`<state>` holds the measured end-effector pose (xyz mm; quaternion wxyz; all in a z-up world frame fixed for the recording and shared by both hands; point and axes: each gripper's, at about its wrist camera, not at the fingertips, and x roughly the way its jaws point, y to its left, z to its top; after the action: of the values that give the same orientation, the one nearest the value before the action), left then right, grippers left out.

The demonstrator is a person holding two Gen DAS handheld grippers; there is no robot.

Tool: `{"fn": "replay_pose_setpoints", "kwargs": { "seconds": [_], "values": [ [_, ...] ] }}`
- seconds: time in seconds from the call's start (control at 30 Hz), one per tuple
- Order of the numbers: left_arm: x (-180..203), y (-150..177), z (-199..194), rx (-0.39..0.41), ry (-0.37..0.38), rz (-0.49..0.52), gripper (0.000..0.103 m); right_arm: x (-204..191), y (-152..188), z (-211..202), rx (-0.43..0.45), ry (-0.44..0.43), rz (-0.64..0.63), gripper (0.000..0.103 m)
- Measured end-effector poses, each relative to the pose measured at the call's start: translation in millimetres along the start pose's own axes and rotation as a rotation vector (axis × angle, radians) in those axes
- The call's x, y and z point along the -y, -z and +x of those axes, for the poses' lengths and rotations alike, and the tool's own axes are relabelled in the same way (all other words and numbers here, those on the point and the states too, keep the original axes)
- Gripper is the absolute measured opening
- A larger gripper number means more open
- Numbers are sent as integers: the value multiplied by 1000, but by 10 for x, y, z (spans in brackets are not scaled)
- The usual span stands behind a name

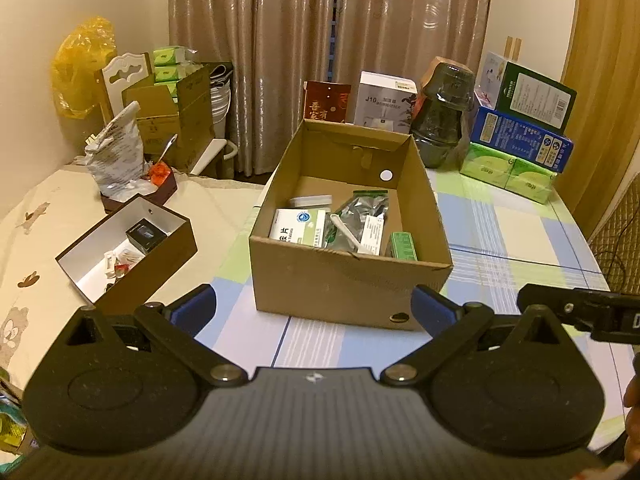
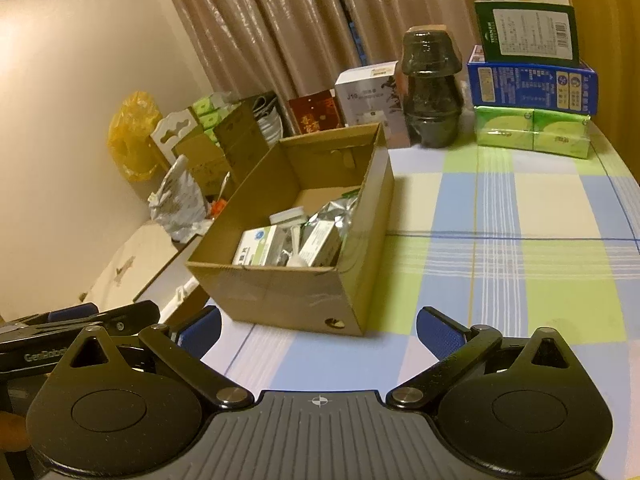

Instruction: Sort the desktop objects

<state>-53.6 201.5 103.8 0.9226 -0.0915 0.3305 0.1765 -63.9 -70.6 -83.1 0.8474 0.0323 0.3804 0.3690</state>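
Note:
A brown cardboard box [image 1: 348, 284] [image 2: 288, 296] stands open on the checked tablecloth. Inside lie a white-and-green medicine box [image 1: 298, 227] [image 2: 256, 250], a silver foil pouch [image 1: 360, 212] [image 2: 332, 216], a small green box [image 1: 403, 246] and a white plastic piece [image 1: 310, 201]. My left gripper [image 1: 314, 308] hangs open just in front of the box's near wall, nothing between its blue pads. My right gripper [image 2: 320, 330] is open too, in front of the box's near right corner and empty. To the left sits a shallow dark box with a white inside [image 1: 168, 256], holding a small black item [image 1: 146, 234] and small bits.
At the back stand a dark glass jar [image 1: 440, 120] [image 2: 430, 92], a white humidifier box [image 1: 384, 100], a red packet [image 1: 326, 100] and stacked blue and green boxes [image 1: 520, 140] [image 2: 532, 88]. A crumpled bag [image 1: 116, 156] is at the left. The right gripper's body [image 1: 588, 312] shows at the left view's right edge.

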Motion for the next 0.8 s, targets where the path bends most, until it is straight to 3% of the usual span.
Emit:
{"fn": "replay_pose_setpoints", "kwargs": {
  "seconds": [0.13, 0.37, 0.8],
  "values": [
    [-52, 43, -137, -2, 25, -18, 102, -43, 38, -71, -7, 37, 0, 101],
    [-187, 137, -357, -17, 4, -53, 102, -106, 129, -160, -53, 80, 31, 101],
    [-155, 275, -584, -59, 40, -61, 102, -237, 301, -461, -52, 207, -38, 101]
  ]
}}
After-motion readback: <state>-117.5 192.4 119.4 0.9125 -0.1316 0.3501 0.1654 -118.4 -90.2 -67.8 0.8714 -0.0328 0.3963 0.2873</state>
